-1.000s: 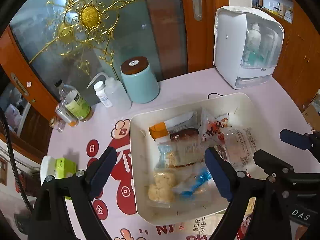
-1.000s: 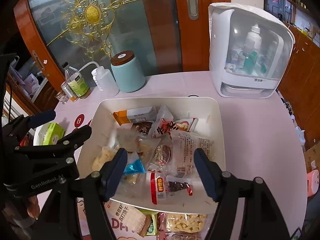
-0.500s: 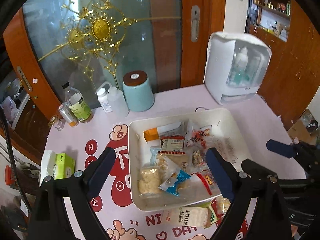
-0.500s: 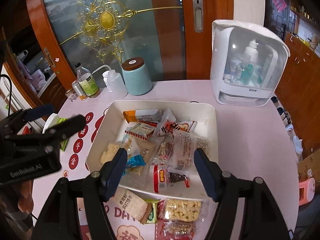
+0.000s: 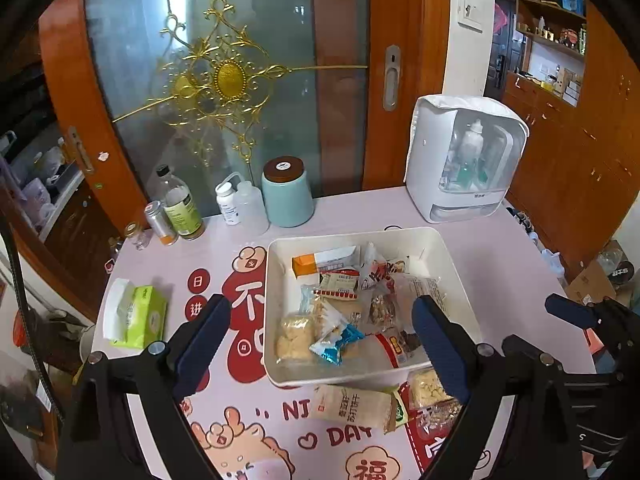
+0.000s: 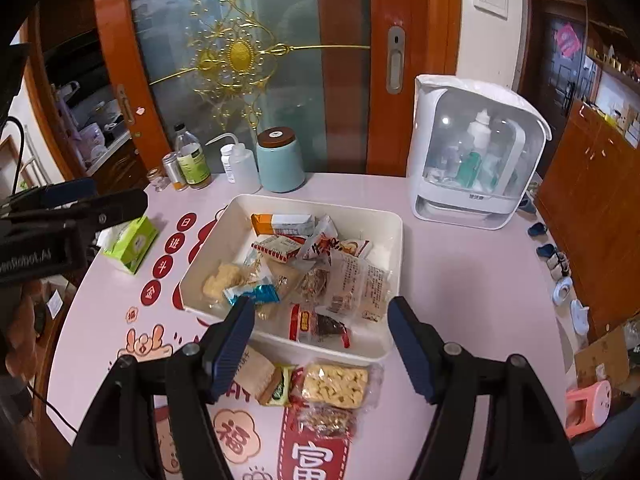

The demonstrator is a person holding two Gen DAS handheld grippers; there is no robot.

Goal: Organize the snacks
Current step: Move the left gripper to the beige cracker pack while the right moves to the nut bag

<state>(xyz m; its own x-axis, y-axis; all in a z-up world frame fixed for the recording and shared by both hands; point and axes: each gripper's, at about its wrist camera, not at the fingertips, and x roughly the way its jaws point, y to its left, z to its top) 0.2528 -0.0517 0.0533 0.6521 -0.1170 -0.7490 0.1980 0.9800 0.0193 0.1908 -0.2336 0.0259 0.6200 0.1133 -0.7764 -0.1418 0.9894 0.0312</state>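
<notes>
A white tray (image 5: 273,280) (image 6: 320,202) on the pink table holds several wrapped snacks, among them an orange-and-white pack (image 5: 324,262) and a blue wrapper (image 5: 340,344). In front of the tray lie a tan packet (image 5: 352,406) (image 6: 256,372), a clear pack of yellow crackers (image 6: 334,386) and a nut bar (image 6: 326,420). My left gripper (image 5: 320,316) hangs open and empty above the tray's near side. My right gripper (image 6: 322,312) is also open and empty above the tray's front edge. Each gripper shows in the other's view: the right gripper (image 5: 540,332), the left gripper (image 6: 108,196).
A teal canister (image 5: 286,194), several bottles (image 5: 180,208) and a white cabinet-like appliance (image 5: 464,160) stand along the table's back edge by a glass door. A green tissue pack (image 5: 138,316) lies at the left. Bare pink table lies right of the tray.
Both grippers have drawn back and upward from the tray, which now looks smaller. The packets in front of the tray have come into view. Both stay open and empty.
</notes>
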